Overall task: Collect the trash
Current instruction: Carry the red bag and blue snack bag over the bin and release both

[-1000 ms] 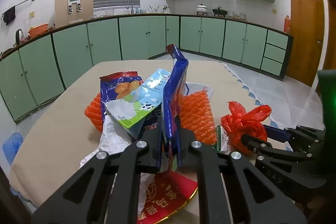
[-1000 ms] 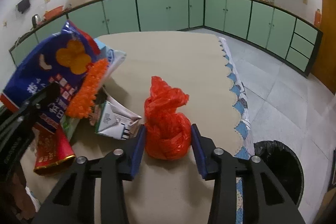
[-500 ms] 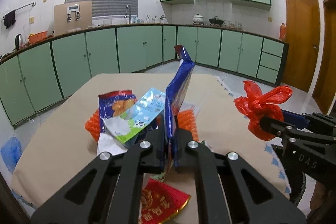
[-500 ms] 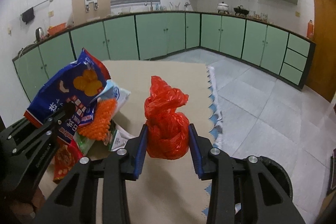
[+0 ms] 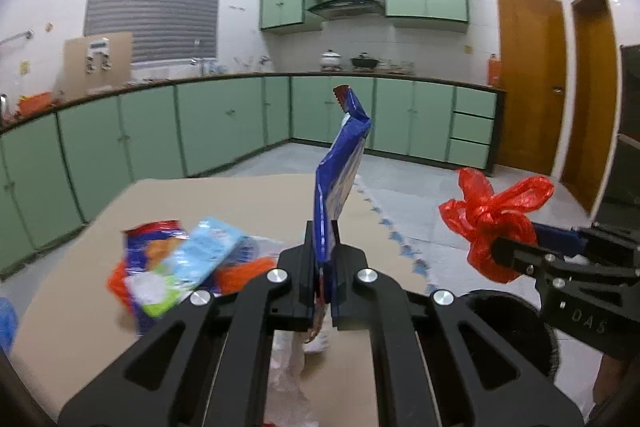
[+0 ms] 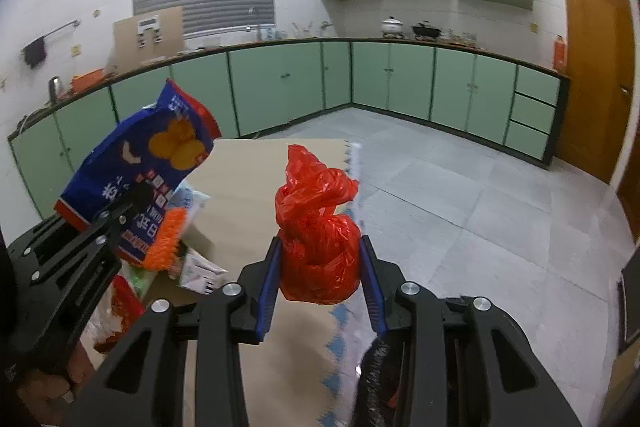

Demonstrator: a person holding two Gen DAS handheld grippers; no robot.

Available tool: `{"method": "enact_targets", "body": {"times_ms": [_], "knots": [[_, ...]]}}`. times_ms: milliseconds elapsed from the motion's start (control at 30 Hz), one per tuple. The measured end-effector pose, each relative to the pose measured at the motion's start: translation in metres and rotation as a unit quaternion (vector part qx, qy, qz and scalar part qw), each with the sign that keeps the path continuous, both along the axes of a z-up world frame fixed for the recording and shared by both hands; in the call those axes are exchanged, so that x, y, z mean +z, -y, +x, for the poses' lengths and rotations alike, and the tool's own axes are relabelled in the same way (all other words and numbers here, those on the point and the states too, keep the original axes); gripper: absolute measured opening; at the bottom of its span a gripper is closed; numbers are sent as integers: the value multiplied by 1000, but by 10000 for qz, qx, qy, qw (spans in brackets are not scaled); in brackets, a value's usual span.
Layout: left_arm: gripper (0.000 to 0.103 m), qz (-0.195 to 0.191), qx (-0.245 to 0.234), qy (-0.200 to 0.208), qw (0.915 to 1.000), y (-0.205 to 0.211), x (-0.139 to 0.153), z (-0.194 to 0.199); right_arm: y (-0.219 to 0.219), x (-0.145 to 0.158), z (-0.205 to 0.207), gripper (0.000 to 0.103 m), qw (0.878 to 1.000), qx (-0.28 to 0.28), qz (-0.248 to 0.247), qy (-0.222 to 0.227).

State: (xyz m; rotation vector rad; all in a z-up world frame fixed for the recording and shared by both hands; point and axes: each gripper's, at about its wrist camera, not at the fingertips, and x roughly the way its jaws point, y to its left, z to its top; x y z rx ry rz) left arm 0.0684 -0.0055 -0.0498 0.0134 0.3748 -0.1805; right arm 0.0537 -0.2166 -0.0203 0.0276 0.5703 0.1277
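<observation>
My left gripper (image 5: 322,263) is shut on a blue snack bag (image 5: 340,163), held upright above the table; the bag also shows in the right wrist view (image 6: 140,163). My right gripper (image 6: 320,267) is shut on a knotted red plastic bag (image 6: 318,239) and holds it in the air over the table's right edge; the bag shows in the left wrist view (image 5: 494,223) too. Several wrappers lie in a pile (image 5: 180,263) on the beige table (image 5: 240,199). A black bin (image 6: 380,371) sits below the right gripper, mostly hidden by it.
Green kitchen cabinets (image 5: 224,123) line the far walls. Grey tiled floor (image 6: 480,195) lies right of the table. Brown doors (image 5: 528,79) stand at the far right. The table's scalloped cloth edge (image 5: 396,239) runs between the two grippers.
Both grippers have risen from the table with their loads. The red bag left the tabletop and now hangs in the air by the table's right edge; the snack bag is higher above the pile.
</observation>
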Motion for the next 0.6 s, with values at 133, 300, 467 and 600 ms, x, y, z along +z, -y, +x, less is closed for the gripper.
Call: {"method": "enact_targets", "body": {"times_ms": [133, 300, 467, 600], "knots": [[4, -33, -199, -152, 9997, 15, -11, 12, 15, -6, 0, 38, 9998, -182, -18, -124], [4, -46, -300, -438, 9986, 19, -29, 20, 23, -14, 0, 38, 9993, -282, -54, -221], [14, -14, -422, -702, 9966, 21, -42, 23, 27, -19, -1, 38, 9991, -312, -63, -288], [23, -15, -450, -817, 9956, 24, -50, 25, 28, -21, -2, 38, 9989, -335, -102, -319]]}}
